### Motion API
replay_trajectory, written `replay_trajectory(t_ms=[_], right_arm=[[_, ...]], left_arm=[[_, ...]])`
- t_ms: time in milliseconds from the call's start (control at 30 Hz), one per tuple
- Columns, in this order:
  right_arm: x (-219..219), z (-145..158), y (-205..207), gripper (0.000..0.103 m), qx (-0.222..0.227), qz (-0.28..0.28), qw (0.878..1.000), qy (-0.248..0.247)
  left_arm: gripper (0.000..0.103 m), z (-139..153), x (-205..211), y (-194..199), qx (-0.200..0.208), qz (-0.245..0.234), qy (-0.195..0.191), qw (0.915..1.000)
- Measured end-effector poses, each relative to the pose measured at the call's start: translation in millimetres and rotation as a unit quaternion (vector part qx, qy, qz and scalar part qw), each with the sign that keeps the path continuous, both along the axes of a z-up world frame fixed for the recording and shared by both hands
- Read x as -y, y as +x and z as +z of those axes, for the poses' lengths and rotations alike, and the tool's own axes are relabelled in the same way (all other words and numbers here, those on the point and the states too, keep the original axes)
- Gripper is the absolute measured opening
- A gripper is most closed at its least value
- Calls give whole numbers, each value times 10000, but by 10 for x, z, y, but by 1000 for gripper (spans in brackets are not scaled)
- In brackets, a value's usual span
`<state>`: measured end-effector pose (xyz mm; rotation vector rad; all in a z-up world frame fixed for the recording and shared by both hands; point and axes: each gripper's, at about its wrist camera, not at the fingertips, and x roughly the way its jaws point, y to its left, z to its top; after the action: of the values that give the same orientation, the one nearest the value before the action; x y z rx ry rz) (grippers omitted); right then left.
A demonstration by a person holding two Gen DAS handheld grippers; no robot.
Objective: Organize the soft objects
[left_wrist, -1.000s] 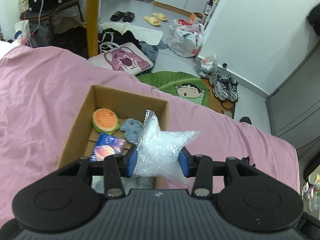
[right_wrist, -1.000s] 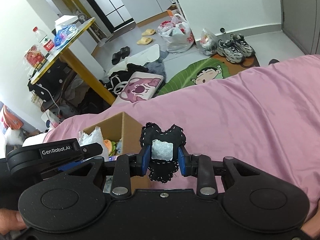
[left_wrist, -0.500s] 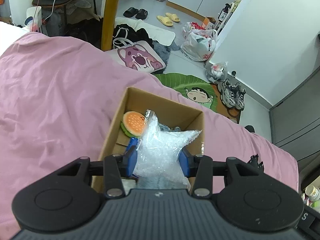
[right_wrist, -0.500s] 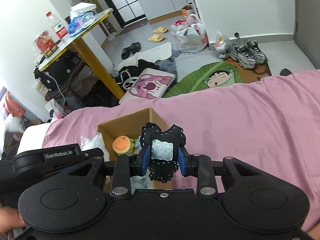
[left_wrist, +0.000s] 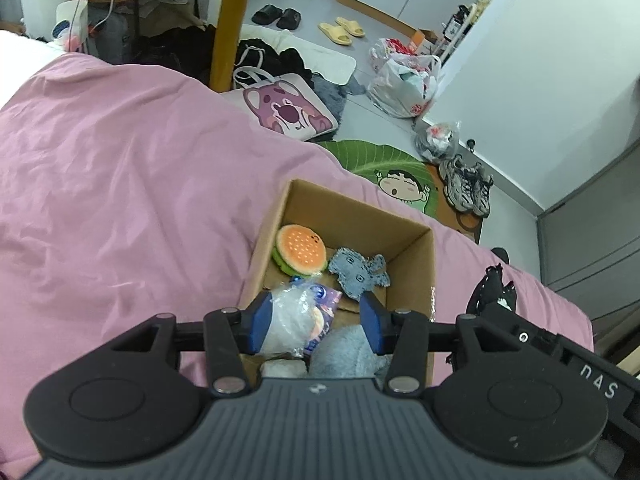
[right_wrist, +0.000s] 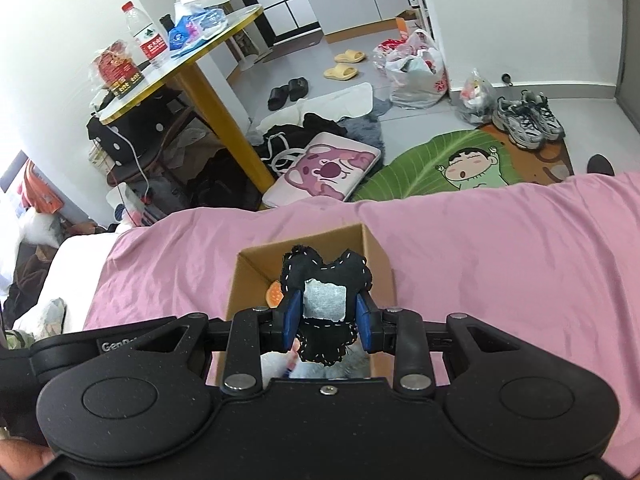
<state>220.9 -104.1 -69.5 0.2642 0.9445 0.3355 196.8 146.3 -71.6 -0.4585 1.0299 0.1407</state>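
I have both claws over a cardboard box (left_wrist: 412, 264) that sits on a bed covered by a wrinkled pink sheet (left_wrist: 120, 184). My left claw (left_wrist: 314, 322) is spread, with a clear plastic bag (left_wrist: 290, 326) lying against its left pad, down in the near end of the box. Farther in the box lie a plush burger (left_wrist: 300, 250) and a grey felt piece (left_wrist: 358, 274), with a blue-grey plush (left_wrist: 348, 354) nearest me. My right claw (right_wrist: 327, 318) is pinching a black stitched felt toy (right_wrist: 325, 280) above the box's open top. Beyond the bed's far edge, the grey floor is cluttered: a leaf-shaped cartoon rug (right_wrist: 452, 164), a pink bear tote (right_wrist: 324, 170), sneakers (right_wrist: 528, 118), slippers and plastic bags. A yellow-legged bench (right_wrist: 188, 52) at far left carries a water bottle (right_wrist: 146, 34).
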Motion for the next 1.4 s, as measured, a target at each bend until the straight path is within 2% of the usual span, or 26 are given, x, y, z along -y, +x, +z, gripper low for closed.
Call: replay_trajectory(t_ms=[167,300,400,500,600,800,933,1333,1400], right_arm=[[-88,27,75,33,-33,106,9999,98],[-106,84,122,48,16,125,9997,231],[-63,132,118,55,41,79,9997,230],[5,146,87,59,17,39,9998,207],[86,162,42,64,7,17,9998,192],[237,248,-43,73,82,42,9999,131],[347,324,-92,83,159,13,9998,147],[563,506,-287,96,397,241,9989,112],[591,535,-321,98,433,327,9985,89]], left_arm=[[50,67,-98,-31,42,93,20,9999],[54,118,-141,-49,74,138,65,9999],[60,155,-138,-42,90,138,118,9998],[72,200,-127,-54,139,130,211,9996],[78,245,-92,-61,182,74,273,9994],[85,341,37,-100,247,-23,419,9988],[87,428,128,-142,324,-78,509,9981],[96,685,378,-333,539,-172,921,9941],[101,721,424,-373,566,-196,984,9933]])
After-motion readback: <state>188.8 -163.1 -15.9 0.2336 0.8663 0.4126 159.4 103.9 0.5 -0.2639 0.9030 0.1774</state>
